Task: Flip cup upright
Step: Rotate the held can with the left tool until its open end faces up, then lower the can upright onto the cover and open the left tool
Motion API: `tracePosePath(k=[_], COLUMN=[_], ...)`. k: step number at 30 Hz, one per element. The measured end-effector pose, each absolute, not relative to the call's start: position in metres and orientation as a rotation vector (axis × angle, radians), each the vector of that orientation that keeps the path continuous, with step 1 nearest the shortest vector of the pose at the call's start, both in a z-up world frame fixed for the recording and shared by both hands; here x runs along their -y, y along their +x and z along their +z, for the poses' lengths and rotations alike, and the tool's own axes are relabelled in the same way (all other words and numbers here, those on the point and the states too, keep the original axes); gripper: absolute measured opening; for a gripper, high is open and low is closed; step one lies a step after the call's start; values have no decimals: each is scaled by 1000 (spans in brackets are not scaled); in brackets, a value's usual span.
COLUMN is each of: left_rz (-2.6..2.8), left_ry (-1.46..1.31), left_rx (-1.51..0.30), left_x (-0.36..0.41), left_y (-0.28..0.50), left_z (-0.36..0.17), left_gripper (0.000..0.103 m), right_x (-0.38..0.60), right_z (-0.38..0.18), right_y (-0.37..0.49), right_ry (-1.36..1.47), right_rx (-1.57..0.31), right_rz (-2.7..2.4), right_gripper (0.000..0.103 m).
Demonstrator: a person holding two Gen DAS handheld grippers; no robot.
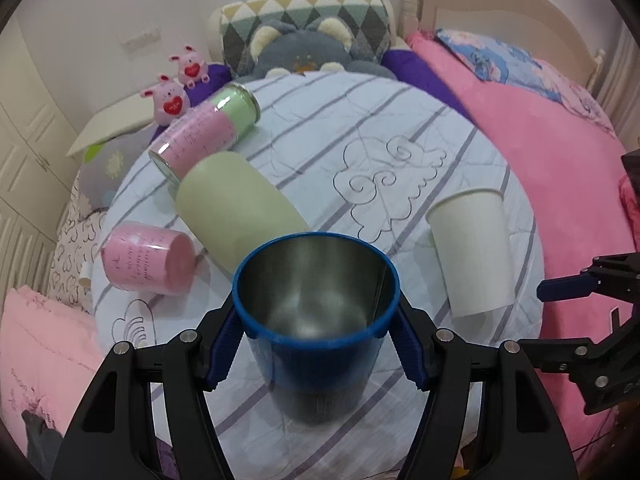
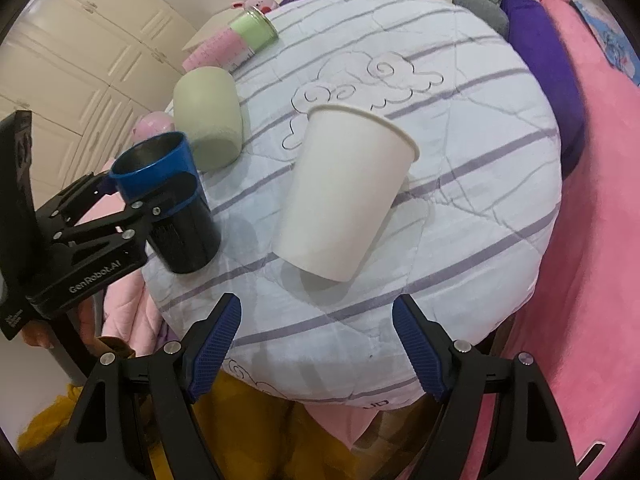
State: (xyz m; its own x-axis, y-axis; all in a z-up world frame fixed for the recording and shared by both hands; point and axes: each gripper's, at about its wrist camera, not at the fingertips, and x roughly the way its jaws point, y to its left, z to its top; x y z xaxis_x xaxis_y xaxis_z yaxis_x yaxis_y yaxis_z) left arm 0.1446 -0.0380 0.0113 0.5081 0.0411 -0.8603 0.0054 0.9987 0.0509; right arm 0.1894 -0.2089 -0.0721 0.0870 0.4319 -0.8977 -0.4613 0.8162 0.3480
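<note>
Bedding fills both views: a striped pale-blue quilt [image 1: 400, 152] is spread as the working surface, flanked by pink blankets and backed at the top of the left wrist view by a grey plush bear [image 1: 300, 52] and a diamond-patterned pillow [image 1: 304, 12]. Taken from the left of that view, a pink cup [image 1: 148, 258] is seen lying on its side at the quilt's left edge, with a pink-and-green bottle [image 1: 206, 132] toppled above it and a pale green cup [image 1: 236, 208] lying beside them; these are judged to be waiting their turn. At lower centre the blue steel-lined cup [image 1: 316, 320] is held mouth-up, with the left gripper [image 1: 316, 348] clamped on its sides just below the rim, a grip that is judged to keep it steady while its base is settled on the quilt. Its base appears to touch the quilt, though contact cannot be confirmed. Further right a white paper cup [image 1: 472, 252] is already standing upright. In the right wrist view the blue cup is found at centre left and the paper cup at the centre, just ahead of the right gripper [image 2: 316, 348], whose jaws are spread wide and hold nothing, apparently kept clear at the quilt's near edge.
</note>
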Motion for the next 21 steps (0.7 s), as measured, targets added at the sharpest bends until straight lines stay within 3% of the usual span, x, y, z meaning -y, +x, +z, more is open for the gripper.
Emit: tracePosePath(k=[8, 9, 10, 11, 21], left_rz=[13, 10, 9, 14, 15], left_ry=[48, 48, 51, 57, 72], left_rx=[-1009, -1007, -1003, -995, -958], left_x=[37, 37, 37, 37, 38], left_y=[135, 134, 133, 133, 128], left_z=[8, 8, 8, 7, 13], left_gripper=[69, 78, 96, 103, 103], right_x=[201, 200, 199, 198, 193], right_z=[-72, -72, -72, -73, -72], right_y=[184, 184, 183, 183, 172], right_ry=[-36, -36, -39, -42, -61], right_rx=[-1320, -1316, -1316, -1319, -1322], right_rz=[671, 669, 665, 663, 653], right_gripper=[79, 79, 79, 79, 79])
